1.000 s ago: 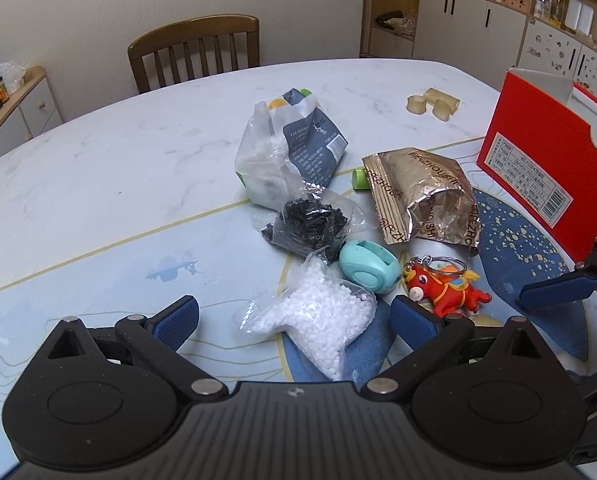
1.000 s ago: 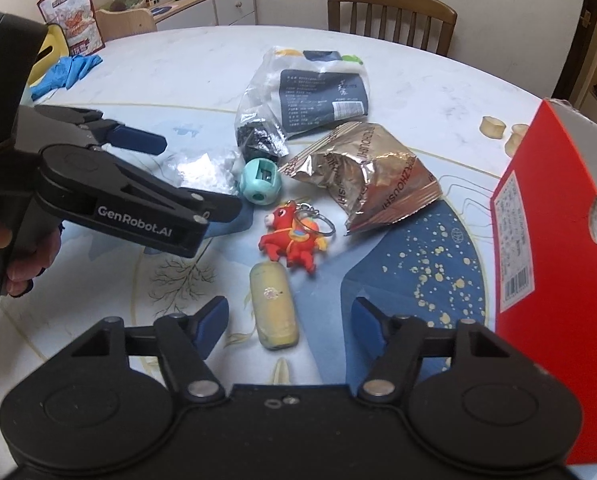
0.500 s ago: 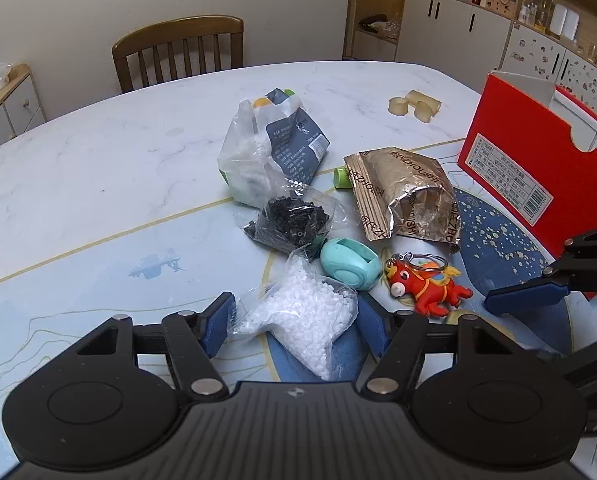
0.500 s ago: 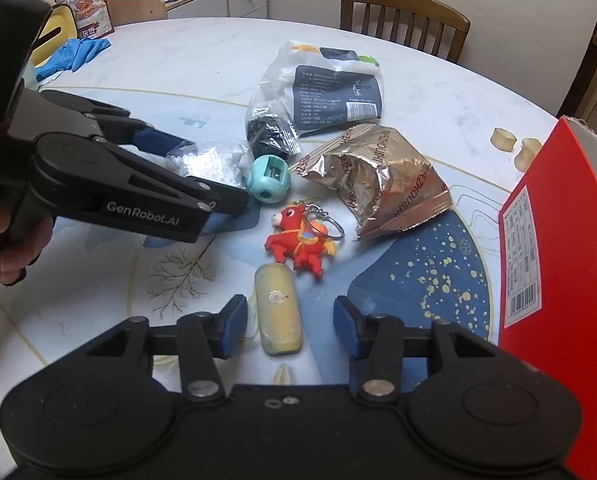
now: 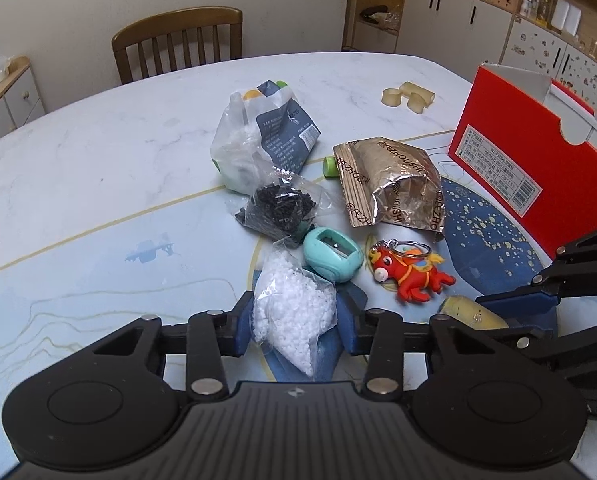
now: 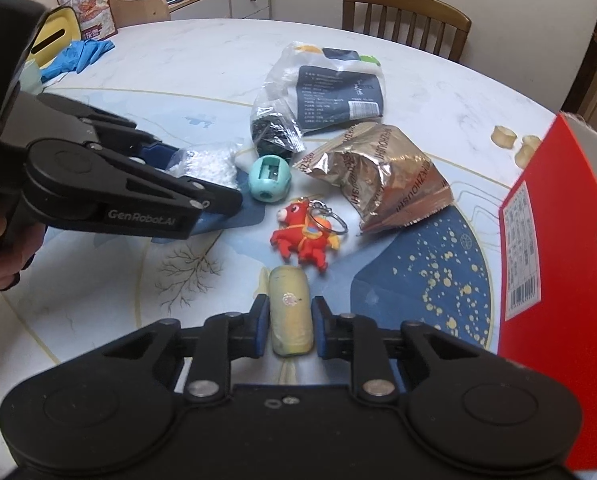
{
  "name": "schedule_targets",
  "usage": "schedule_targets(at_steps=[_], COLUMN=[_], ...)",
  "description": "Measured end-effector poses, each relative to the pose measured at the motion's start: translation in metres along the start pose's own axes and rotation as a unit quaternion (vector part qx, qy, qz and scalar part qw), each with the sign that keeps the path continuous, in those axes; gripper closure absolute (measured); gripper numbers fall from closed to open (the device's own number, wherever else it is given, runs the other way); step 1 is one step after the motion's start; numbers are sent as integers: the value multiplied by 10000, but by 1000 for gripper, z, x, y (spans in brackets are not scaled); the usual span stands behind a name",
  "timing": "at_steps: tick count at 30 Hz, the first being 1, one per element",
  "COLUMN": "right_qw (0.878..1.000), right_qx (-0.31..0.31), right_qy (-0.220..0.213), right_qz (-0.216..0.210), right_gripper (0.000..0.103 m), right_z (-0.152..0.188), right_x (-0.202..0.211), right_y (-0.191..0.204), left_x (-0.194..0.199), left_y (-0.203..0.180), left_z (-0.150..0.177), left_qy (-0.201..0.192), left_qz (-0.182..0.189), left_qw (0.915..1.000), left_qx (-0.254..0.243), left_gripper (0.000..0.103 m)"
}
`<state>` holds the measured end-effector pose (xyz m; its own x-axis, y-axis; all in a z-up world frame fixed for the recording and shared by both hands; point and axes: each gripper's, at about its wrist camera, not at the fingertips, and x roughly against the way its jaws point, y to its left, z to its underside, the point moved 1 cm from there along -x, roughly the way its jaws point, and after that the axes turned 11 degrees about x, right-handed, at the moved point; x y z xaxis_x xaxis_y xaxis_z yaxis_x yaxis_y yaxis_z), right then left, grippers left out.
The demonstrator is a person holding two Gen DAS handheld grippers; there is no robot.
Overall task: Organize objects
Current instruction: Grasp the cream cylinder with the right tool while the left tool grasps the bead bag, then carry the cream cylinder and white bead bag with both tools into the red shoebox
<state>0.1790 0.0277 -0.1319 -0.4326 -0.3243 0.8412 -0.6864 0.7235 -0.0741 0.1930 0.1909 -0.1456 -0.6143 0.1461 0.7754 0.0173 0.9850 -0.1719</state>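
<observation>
A clear bag of white beads [image 5: 294, 316] lies on the table between the blue pads of my left gripper [image 5: 298, 308]. Its jaws are closing, and both pads touch the bag's sides. In the right wrist view the same left gripper [image 6: 194, 172] reaches in from the left over the bag of white beads [image 6: 210, 162]. A pale yellow cylinder-shaped piece [image 6: 290, 320] lies between the pads of my right gripper [image 6: 290, 308]. These jaws are also closing, and the pads are tight against the piece. Just beyond lie a red horse keychain [image 6: 302, 236] and a teal sharpener [image 6: 269, 179].
A bag of black beads [image 5: 278, 210], a gold foil pouch [image 5: 394, 184] and a white plastic bag with a dark packet [image 5: 266, 140] lie behind. An open red box [image 5: 534, 160] stands at the right. Yellowish rings [image 5: 408, 96] sit far back, a chair [image 5: 178, 44] beyond the table [image 5: 98, 160].
Both grippers have narrowed from wide open. The left one now hugs the bag of white beads and the right one hugs the yellow piece. Neither hand has shifted much.
</observation>
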Motion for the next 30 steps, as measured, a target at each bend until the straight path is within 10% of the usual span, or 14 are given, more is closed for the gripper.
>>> schedule_targets(at_steps=[30], right_qw=[9928], right_qx=[-690], right_qy=[-957], right_qz=[-209], right_gripper=[83], right_z=[30], right_x=[118], right_y=[-48], left_x=[83], left_y=[-66], left_z=[-3], left_qy=[-169], left_qz=[86], left_qw=[9992], left_qx=[348], left_gripper=[62])
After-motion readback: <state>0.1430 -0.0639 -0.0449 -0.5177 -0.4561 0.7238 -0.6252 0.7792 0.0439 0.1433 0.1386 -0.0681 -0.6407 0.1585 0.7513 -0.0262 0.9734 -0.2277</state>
